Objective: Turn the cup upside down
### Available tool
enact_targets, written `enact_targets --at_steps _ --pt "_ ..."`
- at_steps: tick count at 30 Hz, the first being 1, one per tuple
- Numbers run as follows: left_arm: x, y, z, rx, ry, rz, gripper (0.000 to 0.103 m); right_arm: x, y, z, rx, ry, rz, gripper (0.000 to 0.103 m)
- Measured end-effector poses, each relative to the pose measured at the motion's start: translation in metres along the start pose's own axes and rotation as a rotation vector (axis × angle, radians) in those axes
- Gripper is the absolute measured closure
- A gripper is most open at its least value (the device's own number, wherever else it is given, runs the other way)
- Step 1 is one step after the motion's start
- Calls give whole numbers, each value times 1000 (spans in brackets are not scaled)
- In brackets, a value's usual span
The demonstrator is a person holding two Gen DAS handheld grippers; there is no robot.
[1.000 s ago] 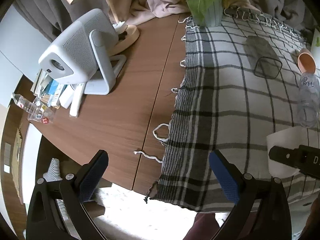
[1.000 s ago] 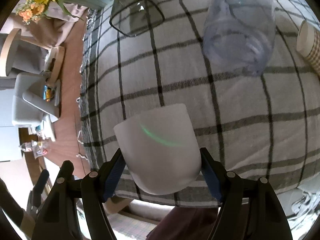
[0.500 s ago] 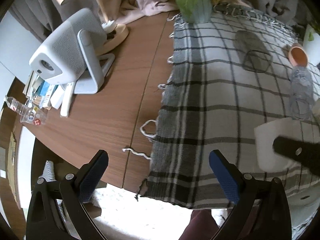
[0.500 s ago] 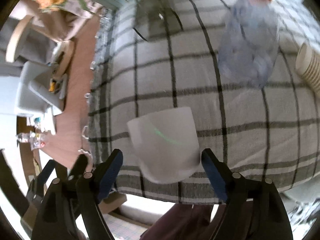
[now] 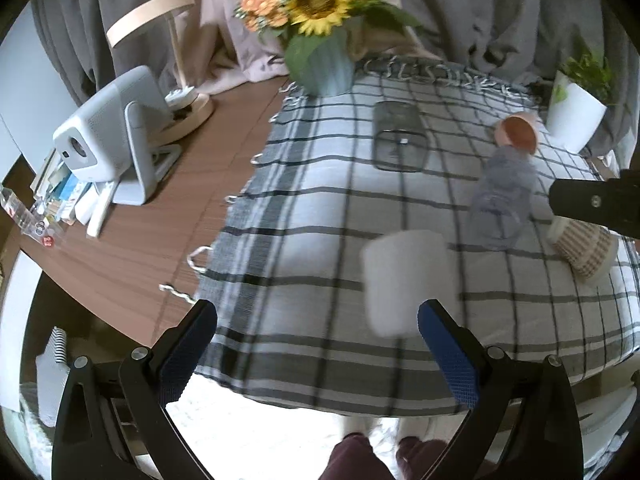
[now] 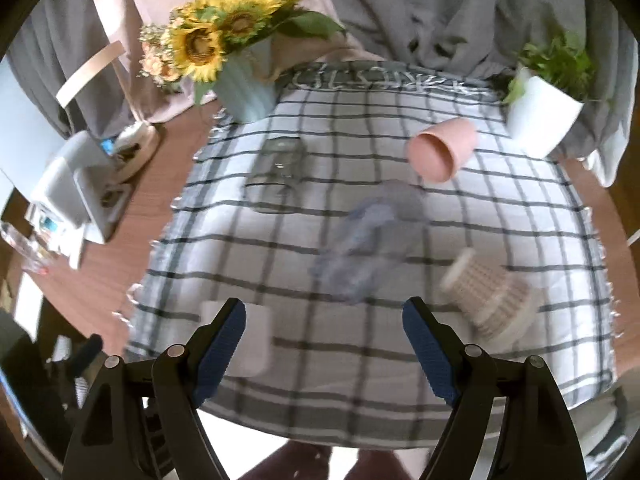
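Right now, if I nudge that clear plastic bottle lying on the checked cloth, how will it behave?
The clear plastic bottle lies on its side, so it will probably roll. It looks empty and thin-walled, likely light and easy to dent. The checked cloth may slow it.

A matt, frosted white cup [image 5: 408, 280] of smooth plastic stands on a woven checked tablecloth [image 5: 320, 240] with a fringed far edge. The tabletop [image 5: 160, 216] along the left edge is brown wood grain. Both grippers carry textured blue pads [image 6: 222, 346] on black matt plastic fingers.
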State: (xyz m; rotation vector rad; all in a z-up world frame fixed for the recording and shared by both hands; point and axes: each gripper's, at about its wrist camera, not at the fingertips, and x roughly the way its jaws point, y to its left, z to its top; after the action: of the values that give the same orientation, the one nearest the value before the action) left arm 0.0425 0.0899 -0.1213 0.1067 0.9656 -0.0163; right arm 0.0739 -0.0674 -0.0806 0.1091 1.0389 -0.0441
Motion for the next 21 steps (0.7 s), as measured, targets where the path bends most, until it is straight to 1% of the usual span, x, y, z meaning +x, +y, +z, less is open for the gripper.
enact_targets --at_steps 2,6,9,13,15,18,21 --pt "-1 -14 -8 2 -32 3 0 2 -11 -2 -13 11 -10 22" --pt "6 -35 -19 -20 -60 2 0 6 -32 -13 -38 22 -61 22" --pt "14 -45 -25 -23 -87 21 2 8 -48 -21 -48 30 -94 22" --pt "30 -57 -32 -18 -129 57 7 12 -59 -31 -66 46 -127 22" --pt "36 -62 -33 -6 -142 103 12 16 -62 -35 -73 59 -138 22" --pt "39 -67 -33 5 -156 100 18 21 -65 -42 -85 88 -143 22" --pt "39 -70 -35 19 -170 114 19 25 -66 -46 -97 111 -144 22"
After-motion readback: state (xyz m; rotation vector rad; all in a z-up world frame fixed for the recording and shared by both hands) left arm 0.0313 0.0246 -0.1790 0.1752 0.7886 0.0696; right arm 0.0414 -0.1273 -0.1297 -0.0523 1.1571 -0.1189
